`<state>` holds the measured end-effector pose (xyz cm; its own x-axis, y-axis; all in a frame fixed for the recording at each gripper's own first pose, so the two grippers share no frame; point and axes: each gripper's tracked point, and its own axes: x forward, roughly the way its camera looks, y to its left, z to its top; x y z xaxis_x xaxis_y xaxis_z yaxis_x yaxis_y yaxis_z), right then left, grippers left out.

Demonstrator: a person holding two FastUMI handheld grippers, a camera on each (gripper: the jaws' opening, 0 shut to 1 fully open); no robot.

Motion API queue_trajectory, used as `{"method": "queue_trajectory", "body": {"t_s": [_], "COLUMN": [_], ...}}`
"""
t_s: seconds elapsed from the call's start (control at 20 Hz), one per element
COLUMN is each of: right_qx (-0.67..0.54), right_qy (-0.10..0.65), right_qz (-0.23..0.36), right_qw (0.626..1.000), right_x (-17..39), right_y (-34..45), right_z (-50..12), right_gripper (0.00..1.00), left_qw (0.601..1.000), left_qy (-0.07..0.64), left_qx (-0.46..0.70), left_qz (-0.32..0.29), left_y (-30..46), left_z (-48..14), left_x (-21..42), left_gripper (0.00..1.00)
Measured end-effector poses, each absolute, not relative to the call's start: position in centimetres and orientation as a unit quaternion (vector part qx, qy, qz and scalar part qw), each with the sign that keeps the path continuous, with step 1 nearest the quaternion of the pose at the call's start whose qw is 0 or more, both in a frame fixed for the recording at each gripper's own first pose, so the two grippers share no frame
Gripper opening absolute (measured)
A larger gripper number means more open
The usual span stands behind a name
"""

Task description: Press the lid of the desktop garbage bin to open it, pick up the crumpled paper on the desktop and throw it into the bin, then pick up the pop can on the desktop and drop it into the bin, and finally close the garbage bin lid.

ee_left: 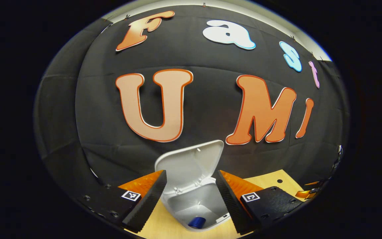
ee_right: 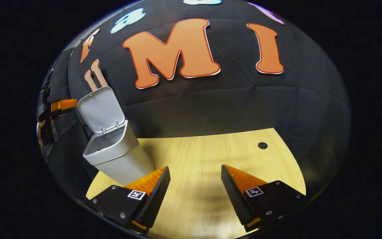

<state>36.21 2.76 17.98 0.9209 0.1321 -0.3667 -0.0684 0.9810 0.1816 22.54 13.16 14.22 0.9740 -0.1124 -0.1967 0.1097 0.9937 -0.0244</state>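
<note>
White desktop garbage bin (ee_left: 194, 202) standing upright on the wooden desktop, directly ahead of and below the left gripper's spread fingers; hinged lid (ee_left: 191, 162) raised open. Blue pop can (ee_left: 197, 222) lying inside.

One bin (ee_right: 116, 149), one can (ee_left: 197, 222), two claws (ee_left: 191, 199).

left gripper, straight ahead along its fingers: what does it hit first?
Probably the garbage bin: the left gripper is open, its fingers flanking the bin's open mouth, with the raised lid just beyond. A blue object lies inside. Depth is unclear.
</note>
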Motion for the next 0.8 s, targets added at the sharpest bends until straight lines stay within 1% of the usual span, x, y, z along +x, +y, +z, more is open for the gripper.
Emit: {"method": "queue_trajectory", "body": {"t_s": [0.2, 0.35, 0.55, 0.65, 0.8], "right_qx": [0.087, 0.087, 0.089, 0.089, 0.095], "right_qy": [0.192, 0.194, 0.201, 0.202, 0.204], "right_qz": [0.054, 0.056, 0.057, 0.053, 0.047], "right_qw": [0.976, 0.975, 0.974, 0.974, 0.973], "right_x": [36.2, 36.0, 35.7, 35.7, 35.8], "right_y": [2.8, 3.0, 2.9, 2.6, 2.1], "right_z": [18.0, 17.7, 17.2, 17.1, 16.8], "right_gripper": [0.92, 0.92, 0.92, 0.92, 0.93], "left_qw": [0.994, 0.992, 0.984, 0.979, 0.975], "left_qy": [0.094, 0.118, 0.163, 0.187, 0.206], "left_qx": [0.002, 0.022, 0.021, 0.038, 0.045], "left_qz": [-0.05, -0.046, -0.065, -0.069, -0.069], "left_y": [14.5, 15.8, 15.5, 15.5, 15.5], "left_z": [17.9, 18.7, 17.7, 16.7, 15.5], "left_x": [25.0, 27.6, 30.5, 31.4, 32.3], "left_gripper": [0.94, 0.94, 0.94, 0.94, 0.94]}}
